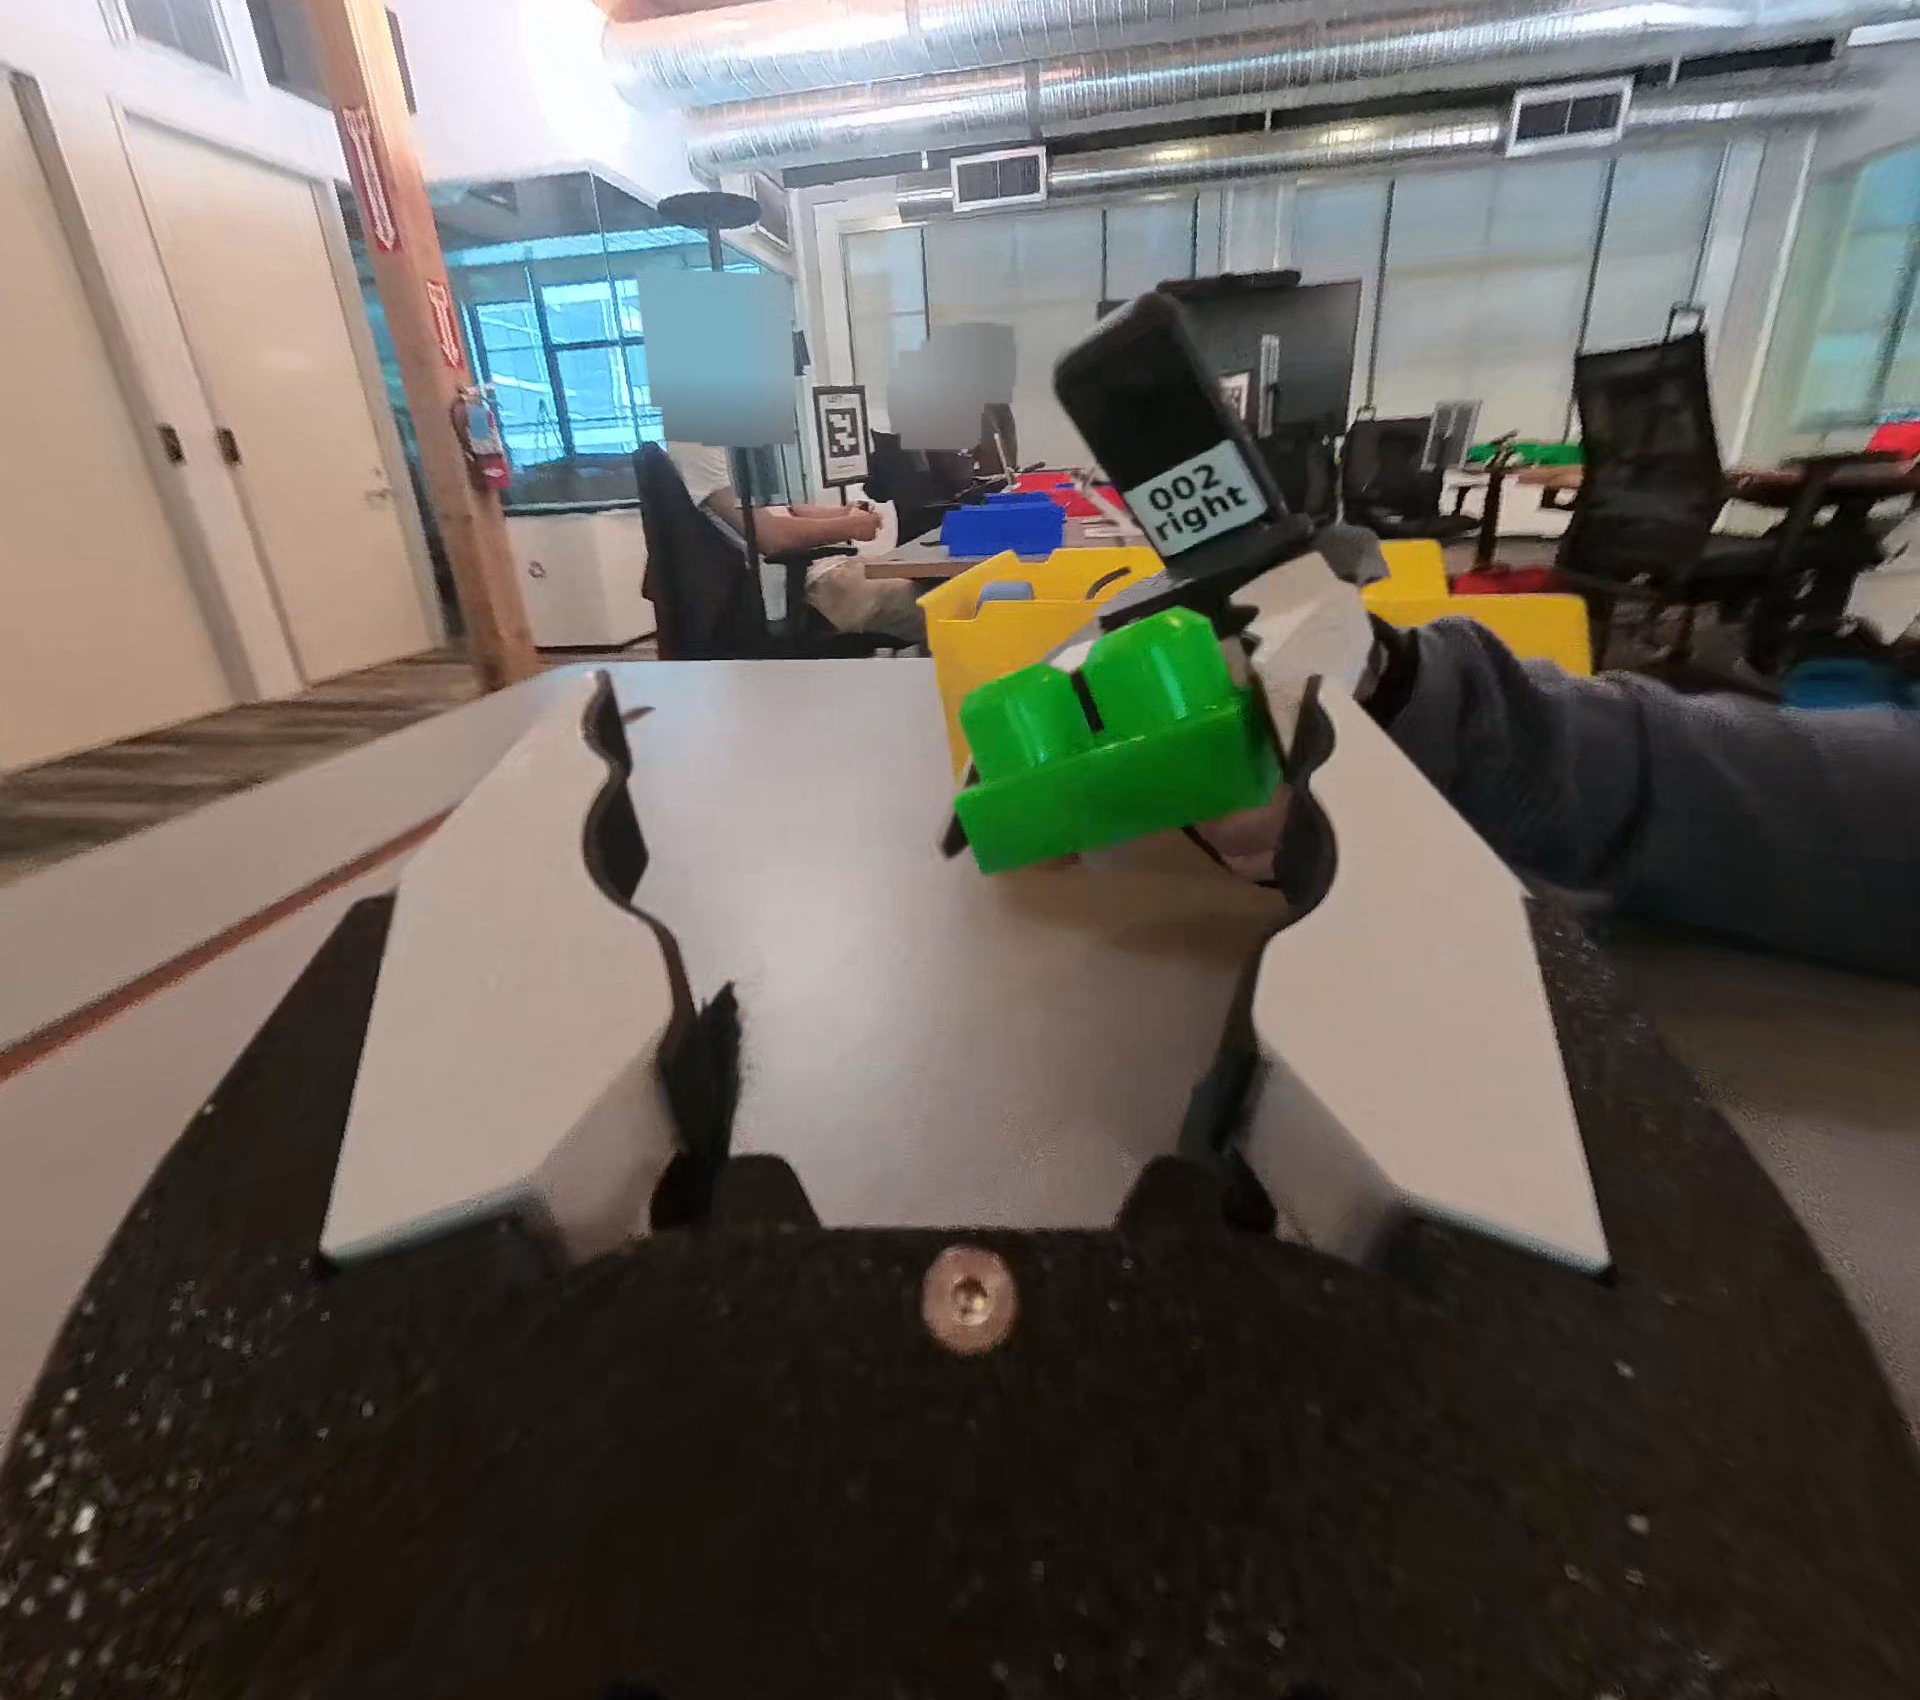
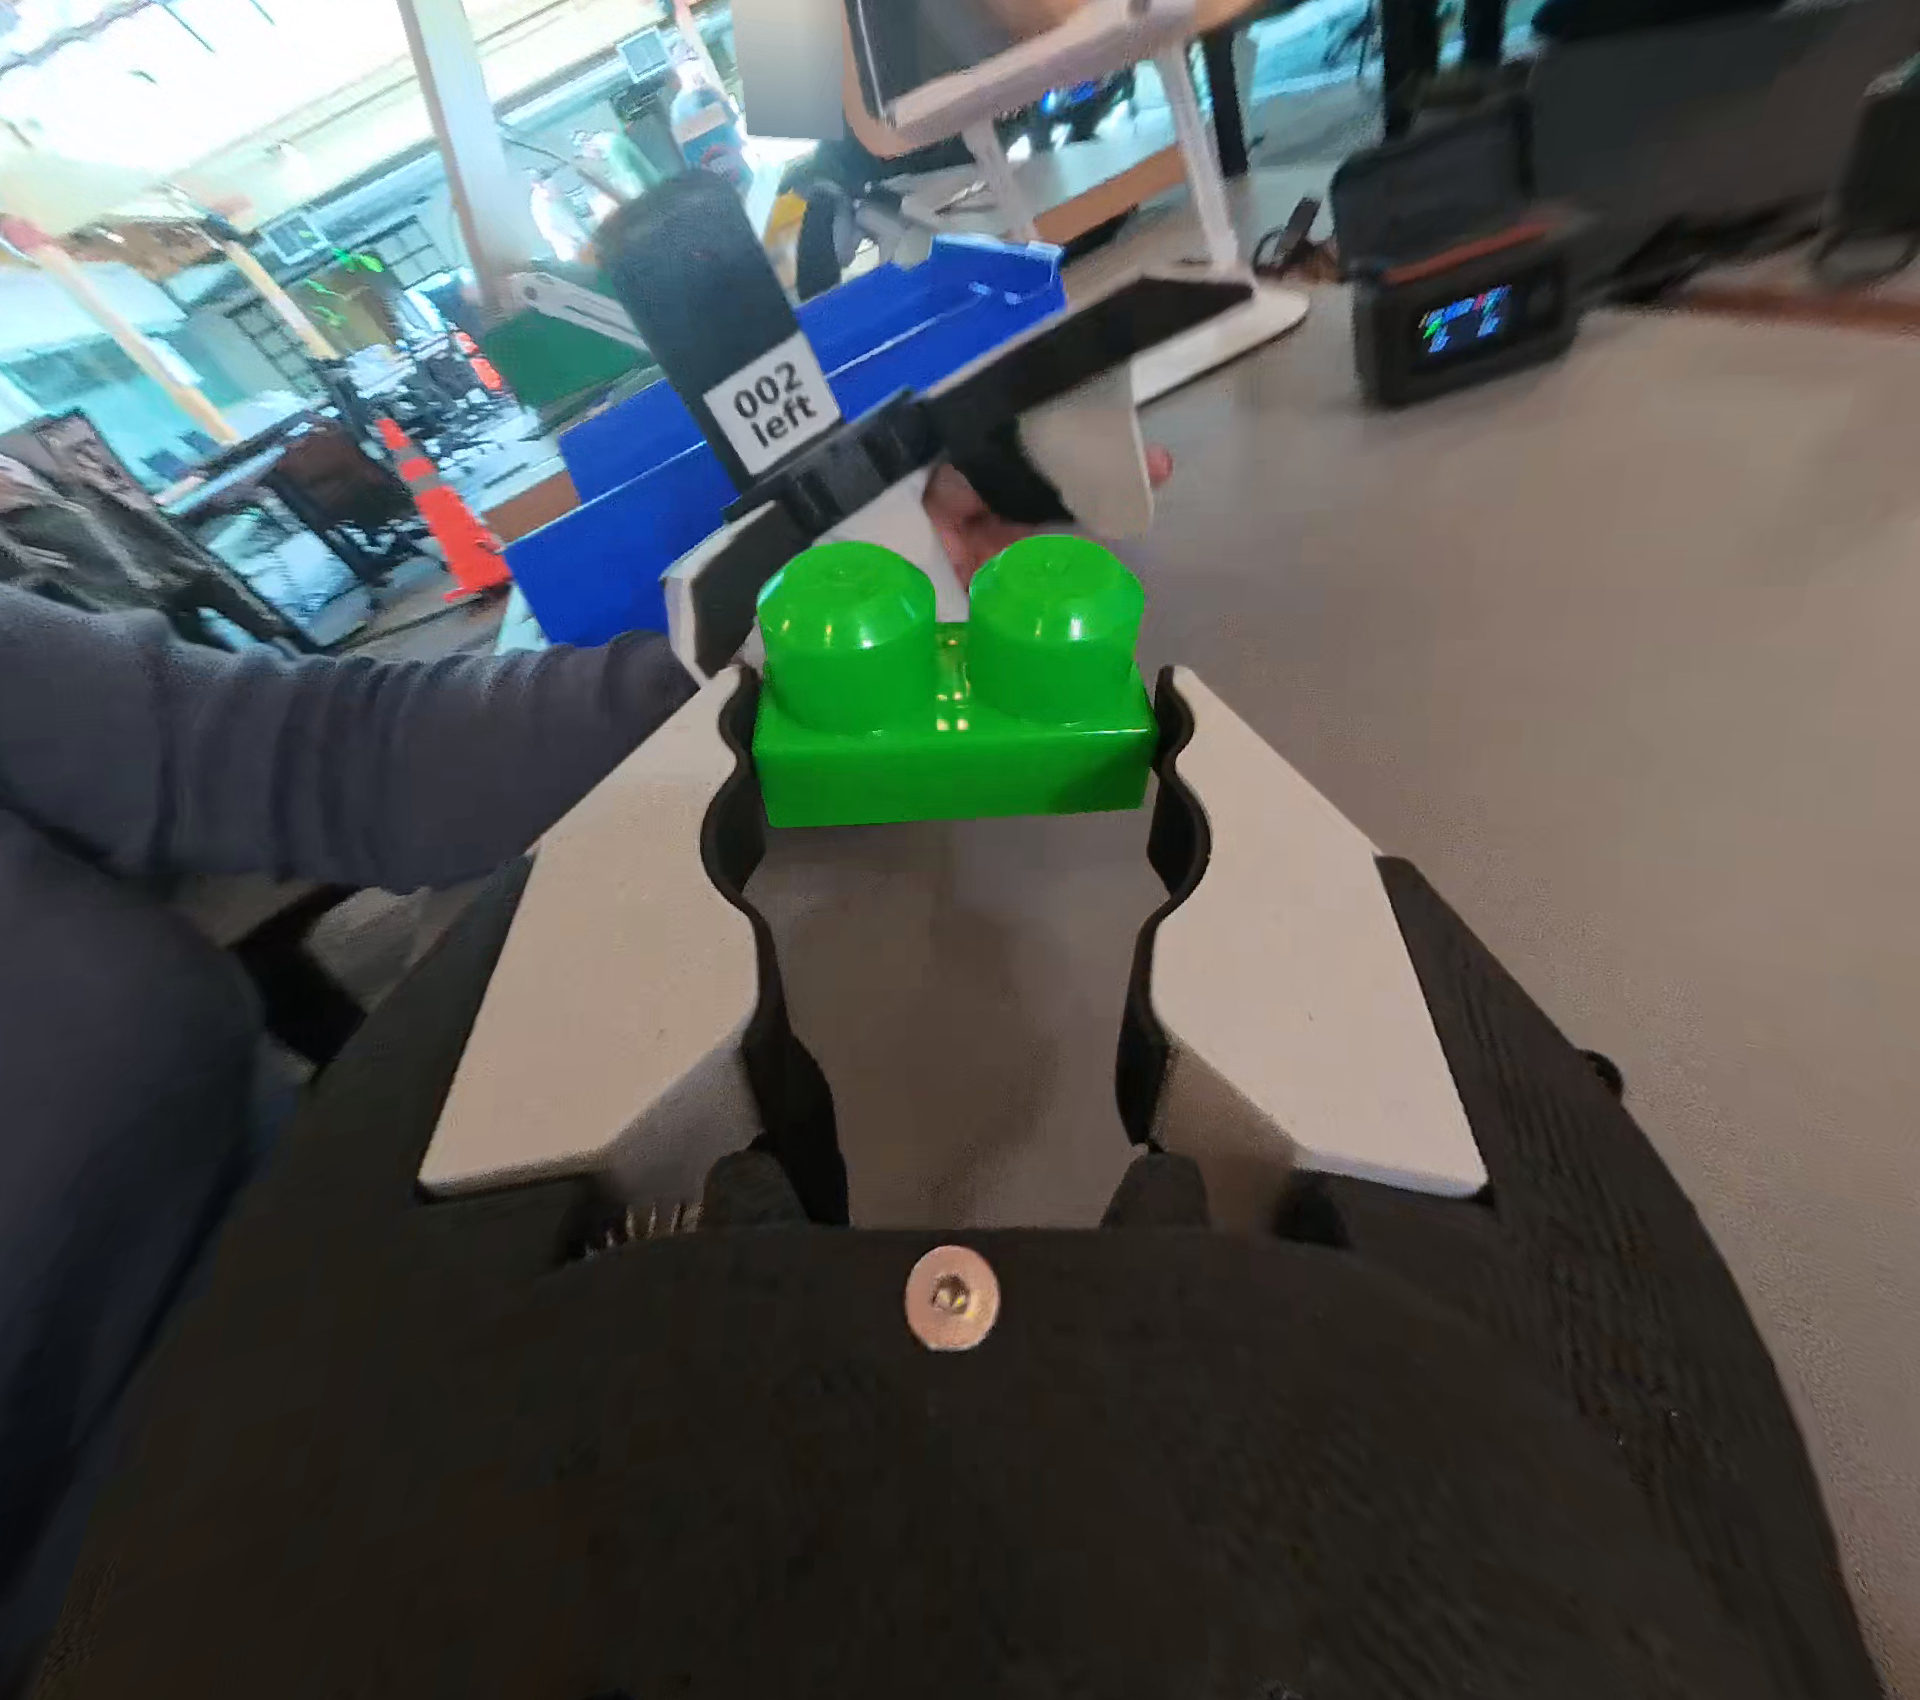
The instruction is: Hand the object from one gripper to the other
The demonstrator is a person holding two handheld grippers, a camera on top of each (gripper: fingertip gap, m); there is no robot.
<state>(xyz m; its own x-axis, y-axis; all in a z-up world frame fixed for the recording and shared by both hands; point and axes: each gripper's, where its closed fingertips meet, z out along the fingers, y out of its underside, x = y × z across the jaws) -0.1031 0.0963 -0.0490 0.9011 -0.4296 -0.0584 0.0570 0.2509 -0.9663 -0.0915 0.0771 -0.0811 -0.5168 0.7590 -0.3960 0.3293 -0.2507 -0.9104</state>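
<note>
Right gripper (image 2: 951, 741): fingers clamped on the green two-stud block (image 2: 951, 705), held at the fingertips.
Left gripper (image 1: 961, 777): fingers spread wide, empty; block just beyond its right fingertip.

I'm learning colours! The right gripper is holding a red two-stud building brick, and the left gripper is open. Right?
Nearly. The brick is green, not red, as the right wrist view shows. The right gripper does hold it, and the left gripper is open.

one green brick (image 2: 951, 694), two grippers (image 1: 961, 829) (image 2: 951, 746)
</note>
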